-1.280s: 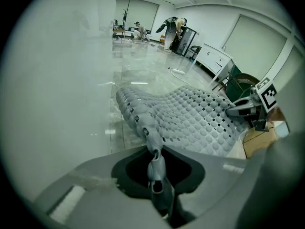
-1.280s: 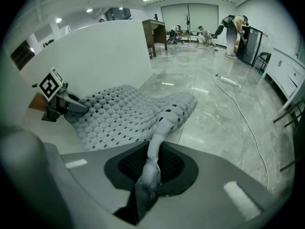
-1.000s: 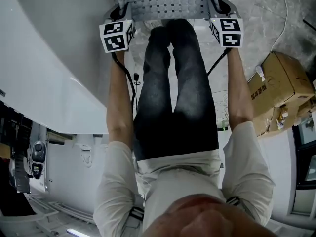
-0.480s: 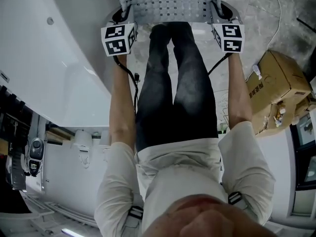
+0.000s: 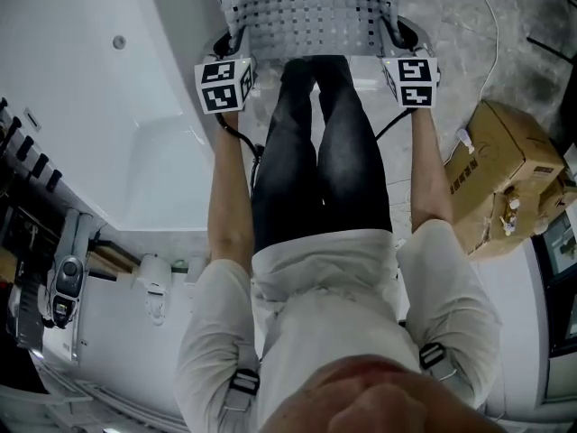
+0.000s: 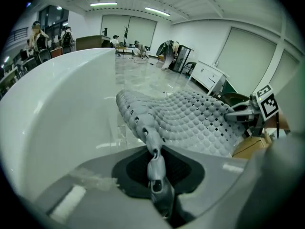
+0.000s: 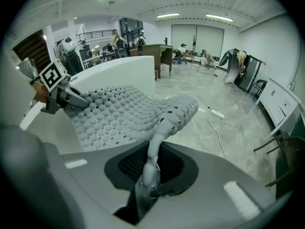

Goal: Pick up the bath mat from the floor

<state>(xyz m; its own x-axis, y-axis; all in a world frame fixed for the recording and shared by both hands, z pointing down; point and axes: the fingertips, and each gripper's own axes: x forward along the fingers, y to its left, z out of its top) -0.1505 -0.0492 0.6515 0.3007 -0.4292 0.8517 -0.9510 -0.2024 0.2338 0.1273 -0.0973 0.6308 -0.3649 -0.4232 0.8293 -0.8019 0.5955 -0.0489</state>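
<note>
A grey bath mat (image 5: 306,7) with rows of bumps and small square holes hangs stretched in the air between my two grippers, above the floor. My left gripper (image 5: 236,45) is shut on its left corner, and in the left gripper view the mat's edge (image 6: 152,142) is pinched between the jaws. My right gripper (image 5: 389,36) is shut on the opposite corner; the right gripper view shows the mat (image 7: 128,113) spreading away from the pinched edge toward the left gripper (image 7: 64,97).
A white bathtub (image 5: 99,124) curves along the left, close to the left gripper. Cardboard boxes (image 5: 505,161) stand at the right. A white cable (image 5: 491,25) lies on the marble floor (image 5: 451,16). The person's dark-trousered legs (image 5: 320,152) are below the mat.
Both grippers, with the mat held between them, have shifted slightly down in the head view. The view has swung, showing more of the bathtub on the left.
</note>
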